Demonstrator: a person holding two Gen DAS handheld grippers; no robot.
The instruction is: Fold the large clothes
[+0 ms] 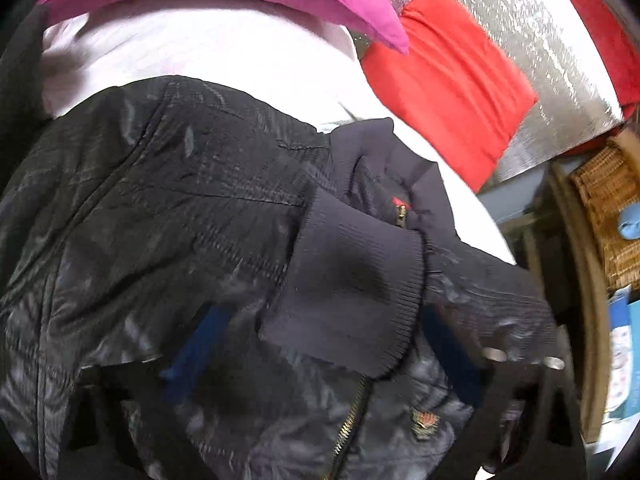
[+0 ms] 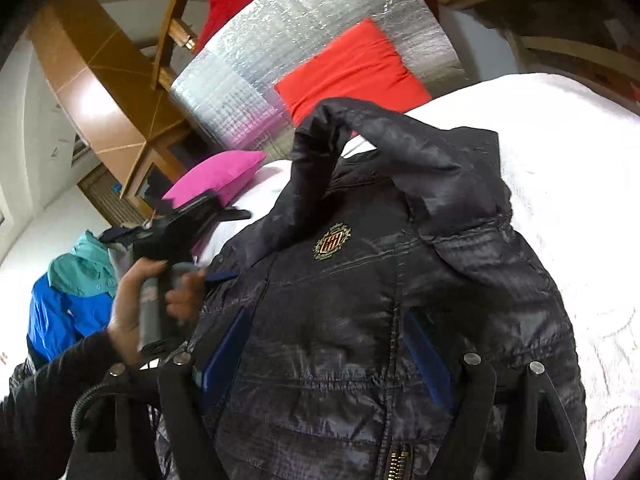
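Jacket lies zip-up on the white bed, mid-fold: right gripper gapes wide over its front holding nothing, left gripper's hold unclear; next, tuck the sleeve across.

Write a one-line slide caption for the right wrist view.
Dark quilted jacket spread on a white bed, one sleeve raised, seen between open hand-held gripper fingers.

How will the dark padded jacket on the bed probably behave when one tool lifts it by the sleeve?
The jacket will probably sag and drape: its sleeve already bends in a loose arch. The shiny shell looks slippery, so it may slide in the grip. The ribbed cuff looks less slick, likely a safer hold.
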